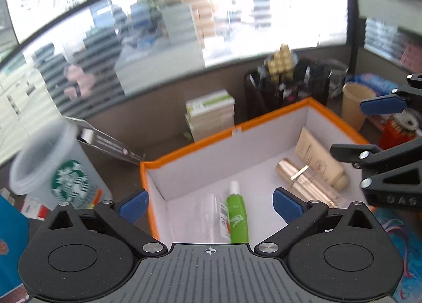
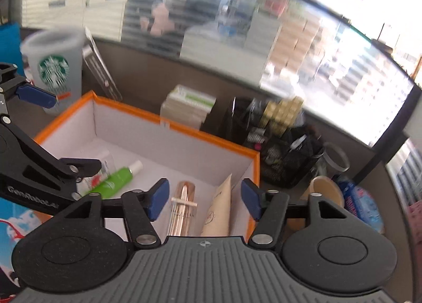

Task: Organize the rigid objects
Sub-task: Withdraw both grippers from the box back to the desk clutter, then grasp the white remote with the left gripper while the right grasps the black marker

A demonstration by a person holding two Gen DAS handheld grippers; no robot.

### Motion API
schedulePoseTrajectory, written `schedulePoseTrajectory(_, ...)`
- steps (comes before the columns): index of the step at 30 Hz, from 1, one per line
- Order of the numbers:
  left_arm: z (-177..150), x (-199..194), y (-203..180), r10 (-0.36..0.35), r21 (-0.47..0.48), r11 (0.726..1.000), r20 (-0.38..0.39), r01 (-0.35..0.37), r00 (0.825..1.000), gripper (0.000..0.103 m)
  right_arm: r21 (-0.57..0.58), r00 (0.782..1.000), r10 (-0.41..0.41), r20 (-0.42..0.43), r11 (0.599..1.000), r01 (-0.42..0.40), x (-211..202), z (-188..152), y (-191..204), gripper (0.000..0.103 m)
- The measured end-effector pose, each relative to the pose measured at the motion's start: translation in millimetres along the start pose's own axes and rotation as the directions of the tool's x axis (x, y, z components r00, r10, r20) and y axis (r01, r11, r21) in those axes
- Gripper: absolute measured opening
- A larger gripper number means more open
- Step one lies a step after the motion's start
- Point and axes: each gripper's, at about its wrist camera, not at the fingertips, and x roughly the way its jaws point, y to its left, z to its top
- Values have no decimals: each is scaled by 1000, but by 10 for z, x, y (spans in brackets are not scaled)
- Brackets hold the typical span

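An orange-rimmed white box (image 1: 195, 142) (image 2: 168, 125) stands on the desk. Inside it lie a green bottle (image 1: 237, 213) (image 2: 116, 179), a clear bottle (image 1: 211, 208) (image 2: 105, 162), a rose-gold bottle (image 1: 303, 181) (image 2: 183, 205) and a beige tube (image 1: 319, 160) (image 2: 219, 208). My left gripper (image 1: 209, 204) is open and empty above the box's near left part. My right gripper (image 2: 205, 199) is open and empty above the box's right part. Each gripper shows at the edge of the other's view.
A Starbucks cup (image 1: 58, 171) (image 2: 54, 66) stands left of the box. Behind it are stacked small boxes (image 1: 211, 113) (image 2: 188, 105) and a black mesh organizer (image 1: 287, 84) (image 2: 284, 155). A beige cup (image 1: 354, 102) (image 2: 325, 192) and a blue pack (image 2: 361, 203) sit at the right.
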Motion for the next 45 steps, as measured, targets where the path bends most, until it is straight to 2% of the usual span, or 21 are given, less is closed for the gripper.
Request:
schedulePoseTrajectory(5,-288,-471,156,-26,-31,999,113,29,993,103,19,992,-5,122,1000,3,-543,-222,37,85)
schedulePoseTrajectory(9,-612,-682,231,-33,-60,997,165,44,986,103,30,988,-2,152,1000,-2,-762,-551,148,91)
schedulePoseTrajectory(16,-1075,-703,105,-40,-4,999,153,41,987,103,89,991,23,130,995,-35,-833,-1180,415,92)
schedulePoseTrajectory(20,-1366,-717,-62,-74,77,995,160,63,984,103,116,992,58,108,991,-70,-863,-1558,624,92)
schedulePoseTrajectory(23,-1537,-734,-219,-136,164,981,177,107,975,103,99,996,32,87,994,-41,-886,-1795,785,90)
schedulePoseTrajectory(25,-1613,-737,-329,-172,220,967,185,130,968,103,94,997,18,78,995,-25,-894,-1912,849,90)
schedulePoseTrajectory(27,-1685,-756,-442,-216,287,946,206,152,954,103,105,997,37,68,994,-44,-906,-2003,875,90)
schedulePoseTrajectory(29,-1744,-768,-554,-243,360,921,230,149,942,103,108,998,43,54,993,-49,-909,-2082,904,89)
schedulePoseTrajectory(30,-1767,-756,-605,-248,389,909,227,146,942,103,103,998,40,48,994,-45,-908,-2114,928,89)
schedulePoseTrajectory(31,-1790,-741,-656,-250,410,901,219,143,943,103,99,998,37,44,994,-41,-908,-2144,949,87)
schedulePoseTrajectory(33,-1813,-692,-714,-260,428,890,195,156,946,103,97,998,53,26,994,-56,-883,-2190,980,74)
schedulePoseTrajectory(35,-1819,-657,-743,-284,431,883,177,185,942,103,111,997,76,5,991,-76,-844,-2207,983,53)
schedulePoseTrajectory(40,-1865,-589,-845,-341,467,850,134,244,931,103,136,995,102,-16,986,-98,-788,-2263,939,35)
schedulePoseTrajectory(45,-1886,-415,-967,-364,490,823,70,286,929,103,192,996,92,-17,977,-87,-777,-2319,777,30)
